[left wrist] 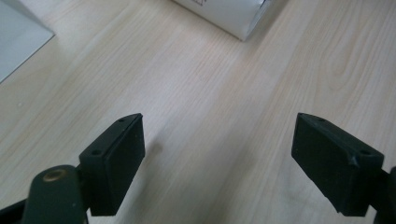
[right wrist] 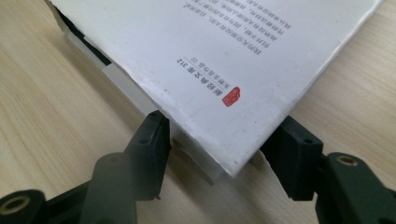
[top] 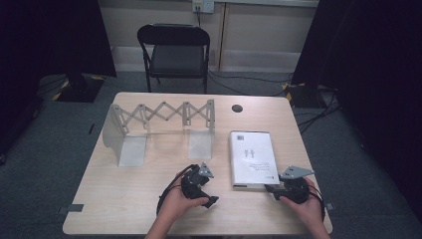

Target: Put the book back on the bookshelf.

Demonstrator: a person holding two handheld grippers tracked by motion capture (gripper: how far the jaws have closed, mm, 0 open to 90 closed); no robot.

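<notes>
A white book [top: 253,158] lies flat on the right half of the wooden table [top: 124,199], its printed cover up. My right gripper [top: 272,188] sits at the book's near right corner. In the right gripper view that corner of the book [right wrist: 224,56] lies between the jaws of my right gripper [right wrist: 224,140]; both jaws stand close against the corner's two edges, and no firm pinch shows. My left gripper [top: 209,188] hovers left of the book, held in a hand. Its jaws [left wrist: 217,154] stand wide open over bare wood, with a book corner [left wrist: 233,18] farther ahead.
An expandable metal book rack [top: 161,117] with a scissor lattice and flat end plates stands at the back left; one plate [left wrist: 18,37] shows in the left gripper view. A black folding chair [top: 174,50] stands behind the table. A dark cable hole [top: 237,108] marks the far edge.
</notes>
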